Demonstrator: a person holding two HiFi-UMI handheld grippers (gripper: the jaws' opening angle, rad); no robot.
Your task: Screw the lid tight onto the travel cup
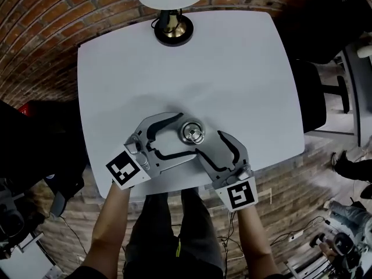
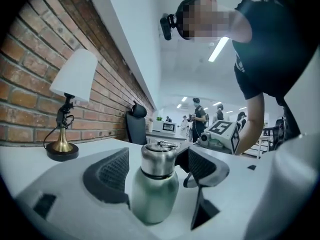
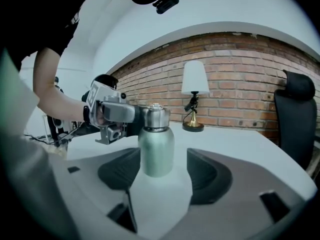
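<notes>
Left tongs [image 1: 187, 136] and right tongs [image 1: 208, 142] stand open around the travel cup [image 1: 192, 132].

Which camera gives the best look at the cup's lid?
The left gripper view: the lid is close, side-on and unblocked on the travel cup. The right gripper view shows it side-on too, but smaller. The head view shows only its top, from above.

Left tongs [image 1: 187, 136] gaping wide; right tongs [image 1: 208, 142] apart; forearms angled inward.

A brass-footed lamp [image 1: 173, 27] stands on the white table [image 1: 232, 86].
</notes>
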